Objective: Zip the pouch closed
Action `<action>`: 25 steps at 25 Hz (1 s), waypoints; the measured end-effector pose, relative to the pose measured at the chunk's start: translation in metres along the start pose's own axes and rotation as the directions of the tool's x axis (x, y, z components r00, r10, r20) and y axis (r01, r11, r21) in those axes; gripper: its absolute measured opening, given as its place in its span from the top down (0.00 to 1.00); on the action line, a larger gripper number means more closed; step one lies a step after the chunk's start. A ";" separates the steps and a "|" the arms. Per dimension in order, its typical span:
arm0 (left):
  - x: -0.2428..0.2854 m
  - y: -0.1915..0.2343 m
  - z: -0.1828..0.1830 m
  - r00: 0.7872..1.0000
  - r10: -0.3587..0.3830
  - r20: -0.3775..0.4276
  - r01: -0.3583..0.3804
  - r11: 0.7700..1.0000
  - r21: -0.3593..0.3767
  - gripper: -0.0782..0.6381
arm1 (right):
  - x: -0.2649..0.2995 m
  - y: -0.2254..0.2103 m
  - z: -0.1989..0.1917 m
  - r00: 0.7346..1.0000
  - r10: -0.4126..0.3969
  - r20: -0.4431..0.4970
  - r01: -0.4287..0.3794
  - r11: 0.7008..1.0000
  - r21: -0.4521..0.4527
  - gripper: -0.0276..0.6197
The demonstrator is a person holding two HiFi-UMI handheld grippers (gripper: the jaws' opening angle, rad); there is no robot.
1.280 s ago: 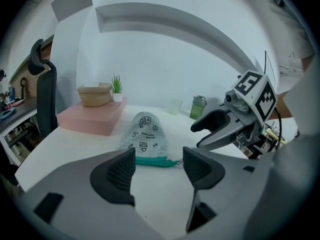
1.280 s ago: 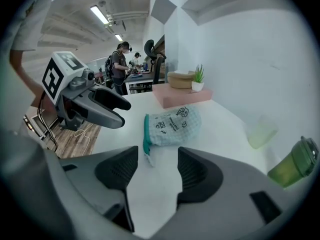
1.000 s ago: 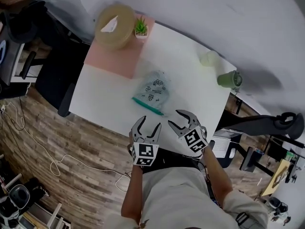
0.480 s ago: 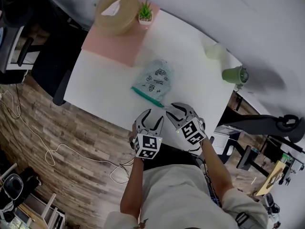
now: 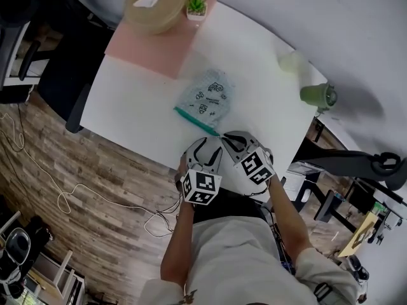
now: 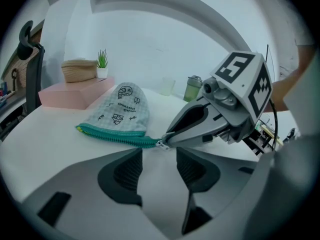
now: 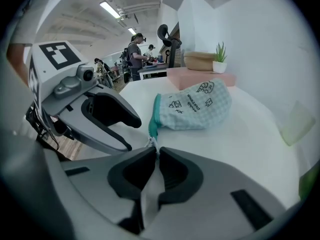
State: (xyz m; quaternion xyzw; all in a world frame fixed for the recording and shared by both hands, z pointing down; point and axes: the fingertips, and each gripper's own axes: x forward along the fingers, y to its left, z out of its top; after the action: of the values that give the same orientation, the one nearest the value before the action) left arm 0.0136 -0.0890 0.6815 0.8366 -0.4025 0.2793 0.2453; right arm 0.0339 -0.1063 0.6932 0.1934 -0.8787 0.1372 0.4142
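A pale checked pouch [image 5: 208,96] with a teal zipper [image 5: 196,121] lies on the white table [image 5: 133,116]. Its zip edge faces me and looks partly open. My right gripper [image 5: 224,137] is at the zipper's right end. Its jaws are closing, and their tips [image 7: 155,151] pinch the small silver zipper pull [image 7: 151,143]. The left gripper view shows the same grip on the pull [image 6: 162,144]. My left gripper [image 5: 205,150] stands just short of that end, over the table's near edge. Its jaws [image 6: 159,156] are closing with only bare table between them.
A pink slab [image 5: 152,53] at the far left carries a round woven basket [image 5: 156,5] and a small potted plant [image 5: 196,4]. A clear cup [image 5: 292,62] and a green bottle [image 5: 318,95] stand at the far right. Office chairs flank the table, and people stand far off.
Both grippers moved down and forward to the pouch's zipper end. The right jaws went from wide apart to nearly together on the pull. The left jaws narrowed a little.
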 end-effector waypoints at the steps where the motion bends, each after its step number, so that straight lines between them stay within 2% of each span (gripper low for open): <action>1: 0.001 -0.001 0.000 1.000 -0.002 -0.003 0.002 1.000 0.003 0.60 | 0.000 0.000 0.000 1.000 0.005 0.003 -0.005 1.000 0.007 0.91; 10: 0.005 -0.003 -0.001 1.000 0.001 -0.022 0.000 0.999 0.055 0.63 | -0.003 0.010 0.006 0.995 0.077 0.062 -0.084 0.990 0.117 0.93; 18: 0.008 0.002 -0.002 0.999 0.027 -0.042 -0.022 0.993 0.116 0.66 | -0.004 0.012 0.008 0.991 0.101 0.088 -0.115 0.980 0.160 0.93; 25: 0.009 0.007 -0.003 0.997 0.056 -0.048 -0.048 0.986 0.161 0.70 | -0.003 0.014 0.009 0.990 0.110 0.093 -0.124 0.979 0.163 0.93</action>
State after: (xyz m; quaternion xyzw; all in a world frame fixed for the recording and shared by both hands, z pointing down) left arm 0.0122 -0.0956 0.6911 0.8351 -0.3939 0.3389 0.1805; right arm 0.0231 -0.0967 0.6841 0.1812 -0.8903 0.2270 0.3506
